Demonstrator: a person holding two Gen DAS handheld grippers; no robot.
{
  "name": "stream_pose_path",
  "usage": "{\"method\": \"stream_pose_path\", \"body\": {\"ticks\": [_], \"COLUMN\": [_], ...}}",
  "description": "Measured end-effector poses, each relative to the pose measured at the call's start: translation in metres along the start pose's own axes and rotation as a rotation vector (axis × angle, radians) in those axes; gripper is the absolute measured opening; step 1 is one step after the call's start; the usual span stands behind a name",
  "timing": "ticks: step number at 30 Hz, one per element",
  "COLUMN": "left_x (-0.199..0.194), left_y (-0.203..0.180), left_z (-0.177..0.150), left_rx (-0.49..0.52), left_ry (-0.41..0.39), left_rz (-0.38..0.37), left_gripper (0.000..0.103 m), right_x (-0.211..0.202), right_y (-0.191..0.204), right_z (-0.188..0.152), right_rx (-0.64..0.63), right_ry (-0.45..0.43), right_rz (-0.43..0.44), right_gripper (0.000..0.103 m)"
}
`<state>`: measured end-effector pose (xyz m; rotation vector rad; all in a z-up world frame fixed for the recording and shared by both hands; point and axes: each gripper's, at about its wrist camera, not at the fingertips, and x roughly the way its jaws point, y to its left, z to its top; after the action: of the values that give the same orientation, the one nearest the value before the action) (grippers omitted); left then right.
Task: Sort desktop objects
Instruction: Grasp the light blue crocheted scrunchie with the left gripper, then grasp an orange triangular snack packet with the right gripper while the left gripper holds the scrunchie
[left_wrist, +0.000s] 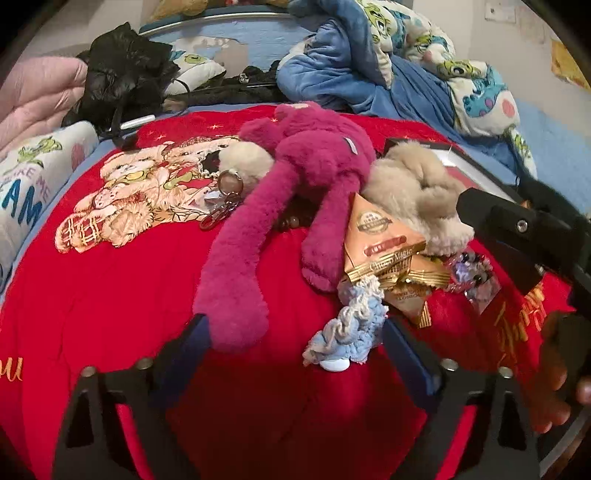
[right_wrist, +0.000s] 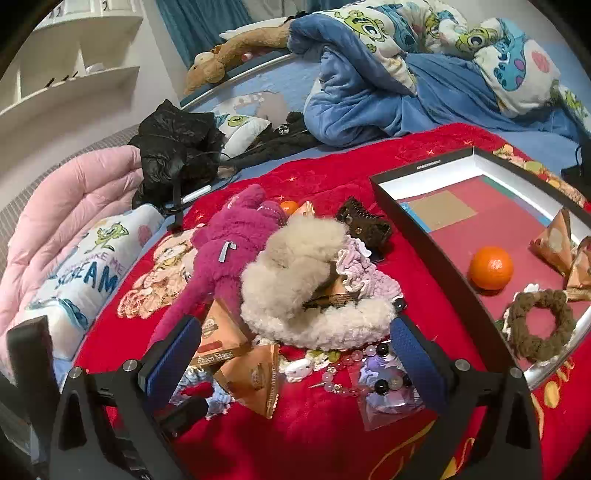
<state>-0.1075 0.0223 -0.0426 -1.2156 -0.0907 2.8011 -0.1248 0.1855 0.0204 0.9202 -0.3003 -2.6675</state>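
Red blanket (right_wrist: 314, 435) on the bed has a pile mid-surface, magenta plush (left_wrist: 295, 177) over a beige fluffy toy (right_wrist: 295, 266) and gold packets (left_wrist: 384, 236), while the left gripper (left_wrist: 295, 343) and right gripper (right_wrist: 295, 350) both hang wide open, gripping nothing, box tray (right_wrist: 424, 229) near the right edge.

Behind, a rumpled blue blanket (right_wrist: 354, 99) — beside it a black jacket (right_wrist: 177, 155).

1. A box (right_wrist: 424, 218) is set at the blanket's (right_wrist: 314, 435) right edge.
2. In the box, an orange (right_wrist: 491, 267) is placed left of a scrunchie (right_wrist: 537, 325).
3. Plush toys (right_wrist: 236, 236) are piled left of the box.
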Motion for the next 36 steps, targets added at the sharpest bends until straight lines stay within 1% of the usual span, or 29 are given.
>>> {"method": "stream_pose_path", "body": {"ticks": [1,3,5,6,8,9,11,12,15,20,22,25,30,36], "left_x": [0.000,-0.002,-0.003,-0.005,-0.006,-0.007,-0.010,-0.011,-0.016,-0.024,-0.025,-0.028,-0.032,-0.045], "left_y": [0.000,0.004,0.010,0.011,0.015,0.016,0.019,0.022,0.026,0.028,0.032,0.039,0.052,0.067], "left_z": [0.000,0.001,0.001,0.001,0.001,0.001,0.001,0.001,-0.002,-0.005,-0.006,-0.007,-0.010,-0.012], "left_rx": [-0.003,-0.020,-0.034,-0.036,-0.033,-0.029,-0.026,-0.030,-0.026,0.005,0.000,-0.011,-0.021,-0.026], "left_ry": [-0.001,-0.006,-0.009,-0.009,-0.008,-0.008,-0.007,-0.006,0.005,-0.007,-0.008,-0.007,-0.009,-0.046], "left_rz": [0.008,0.000,0.007,0.015,0.021,0.027,0.039,0.040,0.018,0.044,0.047,0.058,0.079,0.087], "left_gripper": [0.080,0.073,0.056,0.053,0.038,0.034,0.020,0.017,0.016,0.016,0.016,0.016,0.016,0.016], "right_x": [0.000,0.000,0.000,0.000,0.001,0.002,0.003,0.003,0.003,0.003,0.005,0.009,0.017,0.028], "right_y": [0.001,0.001,0.002,0.001,0.001,0.001,-0.001,-0.002,-0.001,0.007,0.010,0.015,0.023,0.035], "right_z": [0.000,-0.001,-0.002,-0.002,-0.002,-0.002,-0.003,-0.003,-0.003,-0.004,-0.005,-0.008,-0.014,-0.024], "right_rx": [-0.008,-0.015,-0.016,-0.016,-0.013,-0.006,0.009,0.017,0.018,-0.032,-0.052,-0.076,-0.112,-0.167], "right_ry": [0.003,0.008,0.013,0.014,0.018,0.023,0.033,0.036,0.041,0.044,0.049,0.071,0.108,0.141], "right_rz": [-0.007,-0.013,-0.011,-0.013,-0.016,-0.014,-0.008,-0.006,-0.002,-0.017,-0.019,-0.016,-0.016,-0.038], "right_gripper": [0.103,0.103,0.103,0.103,0.103,0.103,0.103,0.103,0.103,0.103,0.103,0.099,0.098,0.098]}}
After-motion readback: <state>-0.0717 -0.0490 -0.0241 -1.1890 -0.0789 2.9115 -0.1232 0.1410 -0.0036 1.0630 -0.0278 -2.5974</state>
